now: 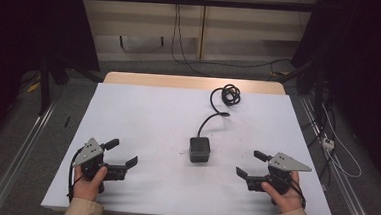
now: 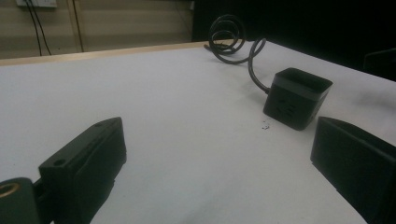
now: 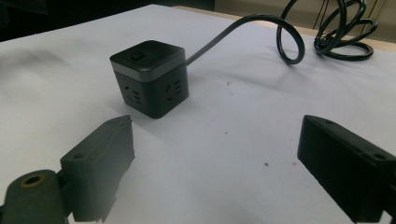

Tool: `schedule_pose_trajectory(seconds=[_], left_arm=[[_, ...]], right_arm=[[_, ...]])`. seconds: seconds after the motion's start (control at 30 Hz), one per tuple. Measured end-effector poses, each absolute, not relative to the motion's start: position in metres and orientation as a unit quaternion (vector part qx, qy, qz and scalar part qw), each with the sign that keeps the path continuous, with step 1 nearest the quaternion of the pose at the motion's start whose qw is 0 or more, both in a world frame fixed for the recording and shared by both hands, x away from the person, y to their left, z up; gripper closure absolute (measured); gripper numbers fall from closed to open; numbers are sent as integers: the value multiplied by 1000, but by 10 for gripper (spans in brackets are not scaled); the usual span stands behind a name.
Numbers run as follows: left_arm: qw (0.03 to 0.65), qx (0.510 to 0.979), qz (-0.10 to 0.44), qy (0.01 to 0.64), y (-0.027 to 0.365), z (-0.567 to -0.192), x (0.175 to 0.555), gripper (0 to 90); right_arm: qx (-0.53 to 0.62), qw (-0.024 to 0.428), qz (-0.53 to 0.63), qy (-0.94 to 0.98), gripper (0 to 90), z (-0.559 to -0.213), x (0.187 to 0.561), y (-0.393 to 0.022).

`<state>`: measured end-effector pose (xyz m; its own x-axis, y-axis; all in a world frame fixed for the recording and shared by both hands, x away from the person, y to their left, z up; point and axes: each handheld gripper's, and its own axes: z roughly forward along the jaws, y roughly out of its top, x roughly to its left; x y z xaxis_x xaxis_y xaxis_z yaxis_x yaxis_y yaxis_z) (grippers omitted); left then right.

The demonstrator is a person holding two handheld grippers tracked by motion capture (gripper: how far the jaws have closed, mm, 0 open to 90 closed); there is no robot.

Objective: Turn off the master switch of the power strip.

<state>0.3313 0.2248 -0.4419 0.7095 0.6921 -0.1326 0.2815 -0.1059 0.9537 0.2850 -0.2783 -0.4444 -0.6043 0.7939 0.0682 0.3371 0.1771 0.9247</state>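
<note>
Okay, my left hand-held gripper (image 1: 124,153) and right hand-held gripper (image 1: 249,163) both gape wide, empty (flanking the power cube (image 1: 199,149)) on the desk (image 1: 143,114).

Bare white table (image 1: 142,119) between the grippers, black socket cube (image 1: 199,149) standing mid-table in the way, its coiled cable (image 1: 227,96) cluttering the far edge, left half open
</note>
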Motion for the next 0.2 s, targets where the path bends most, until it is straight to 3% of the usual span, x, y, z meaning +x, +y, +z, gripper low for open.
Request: schedule_pose_trajectory(seconds=[0.2], left_arm=[[576,723,179,338,225,-442,332,31]], right_arm=[[393,224,510,731,97,-447,284,-285]])
